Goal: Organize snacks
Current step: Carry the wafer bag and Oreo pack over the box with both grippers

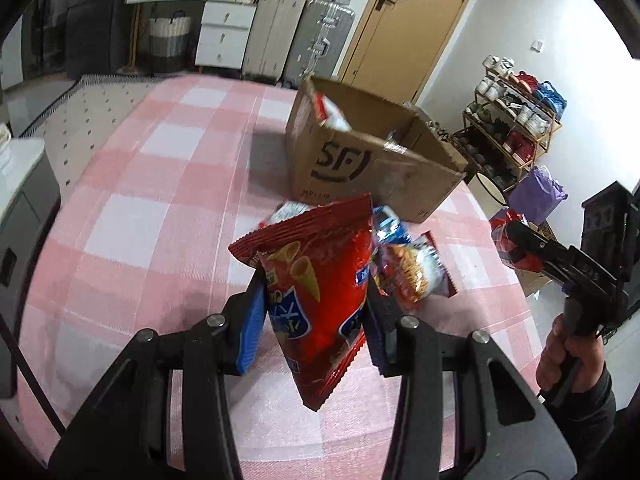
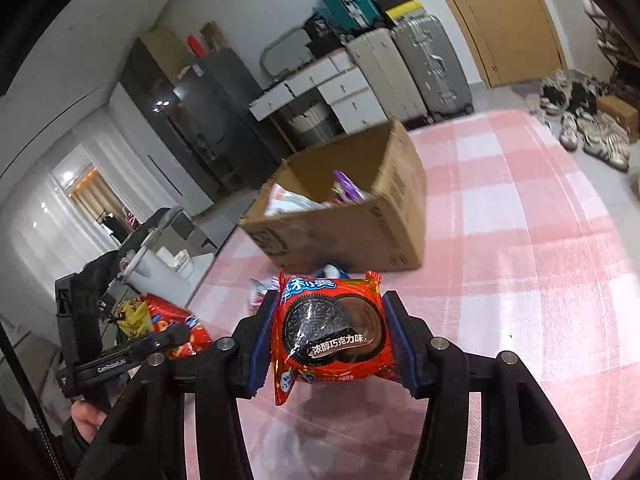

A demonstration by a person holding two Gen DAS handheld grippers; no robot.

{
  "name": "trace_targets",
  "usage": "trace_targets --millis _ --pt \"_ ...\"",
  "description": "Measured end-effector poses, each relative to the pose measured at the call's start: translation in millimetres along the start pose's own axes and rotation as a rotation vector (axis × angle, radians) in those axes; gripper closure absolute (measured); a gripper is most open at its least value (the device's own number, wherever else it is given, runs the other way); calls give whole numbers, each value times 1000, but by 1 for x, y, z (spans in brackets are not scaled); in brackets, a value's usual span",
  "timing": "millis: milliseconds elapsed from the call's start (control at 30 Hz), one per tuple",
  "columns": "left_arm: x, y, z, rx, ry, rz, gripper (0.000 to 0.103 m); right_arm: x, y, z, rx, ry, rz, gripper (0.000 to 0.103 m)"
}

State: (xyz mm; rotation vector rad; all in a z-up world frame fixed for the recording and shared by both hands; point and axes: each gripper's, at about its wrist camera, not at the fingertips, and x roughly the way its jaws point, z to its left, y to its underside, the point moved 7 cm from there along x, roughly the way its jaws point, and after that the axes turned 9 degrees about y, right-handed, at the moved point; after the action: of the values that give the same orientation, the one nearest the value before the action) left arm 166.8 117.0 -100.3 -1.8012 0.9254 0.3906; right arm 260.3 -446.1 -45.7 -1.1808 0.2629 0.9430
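Red corn-cone bag [image 1: 320,296] is clamped in my left hand-held gripper [image 1: 316,320], cookie pack [image 2: 330,328] in my right hand-held gripper [image 2: 332,344]; both are held clear of the checked tabletop [image 1: 160,184] for transfer to the cardboard box [image 1: 360,160].

Beyond the pink-and-white checked tablecloth [image 1: 160,184] stands a white chest of drawers [image 1: 224,36], with two upright hard-shell suitcases — one cream [image 1: 274,28], one silver [image 1: 324,40] — just beside it. A tan wooden door [image 1: 416,20] follows, then a wooden shoe rack [image 1: 508,128] against the white wall, a purple bag [image 1: 538,192] near it.
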Motion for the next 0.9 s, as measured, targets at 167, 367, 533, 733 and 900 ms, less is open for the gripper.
trace_targets --millis 167,367,533,733,900 --pt "-18 -22 -7 18 -2 -58 63 -21 -12 26 -68 -20 -34 51" --pt "-31 -46 -22 55 0 -77 63 -41 -29 46 -126 -11 -61 51" --pt "-41 -70 -39 110 -3 -91 63 -56 -51 63 -175 -5 -100 51" --pt "-47 -105 -56 125 4 -104 63 -71 -87 93 -243 -40 -146 51" --pt "-47 -141 -71 122 29 -106 63 -75 -115 110 -254 -62 -184 51"
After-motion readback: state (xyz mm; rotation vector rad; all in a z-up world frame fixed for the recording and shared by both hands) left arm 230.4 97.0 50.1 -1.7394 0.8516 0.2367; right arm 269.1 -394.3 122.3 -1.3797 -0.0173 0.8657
